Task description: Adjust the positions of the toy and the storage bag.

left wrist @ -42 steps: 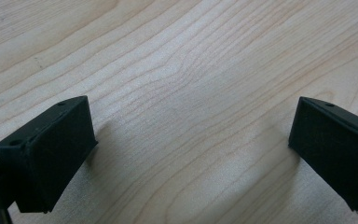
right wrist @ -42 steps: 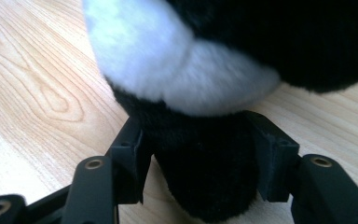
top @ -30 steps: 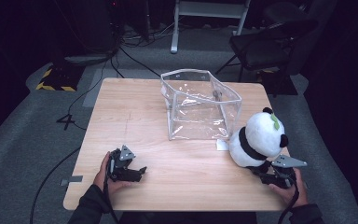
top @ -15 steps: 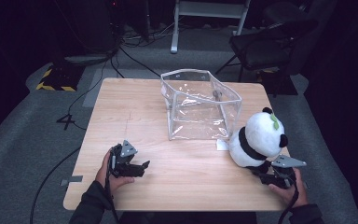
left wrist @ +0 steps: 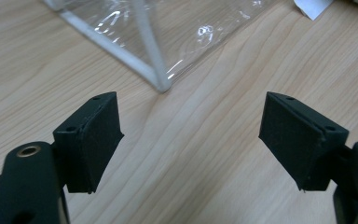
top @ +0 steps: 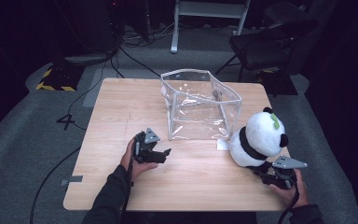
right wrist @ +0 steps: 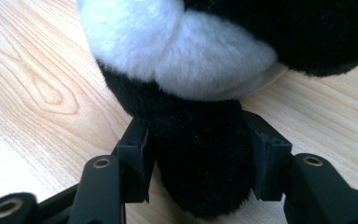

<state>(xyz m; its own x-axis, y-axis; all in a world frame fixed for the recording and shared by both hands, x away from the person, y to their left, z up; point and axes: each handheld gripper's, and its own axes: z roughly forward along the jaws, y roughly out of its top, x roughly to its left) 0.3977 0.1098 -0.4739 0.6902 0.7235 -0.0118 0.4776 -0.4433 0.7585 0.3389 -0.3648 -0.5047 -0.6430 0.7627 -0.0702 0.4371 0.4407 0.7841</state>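
Observation:
A black-and-white panda plush (top: 258, 137) sits upright at the table's right edge. My right gripper (top: 262, 171) is below it. In the right gripper view the right gripper (right wrist: 198, 135) is shut on the panda's (right wrist: 177, 46) black leg. Its jaws have just been closing, with the pads pressing into the fur. A clear plastic bag (top: 200, 107) with white trim stands open mid-table. My left gripper (top: 164, 154) is open just left of its near corner. In the left gripper view the left gripper (left wrist: 191, 116) points at the bag's corner (left wrist: 161, 84). Its jaws have just been closing slightly, with nothing between them.
The wooden table (top: 121, 107) has bare room on its left half and along its front. A small white tag (top: 222, 144) lies between the bag and the panda. Beyond the table stand a dark chair (top: 270, 46) and cables on the grey floor.
My left gripper has moved to the right and a little forward, toward the bag's near corner. The right gripper has stayed at the panda's base.

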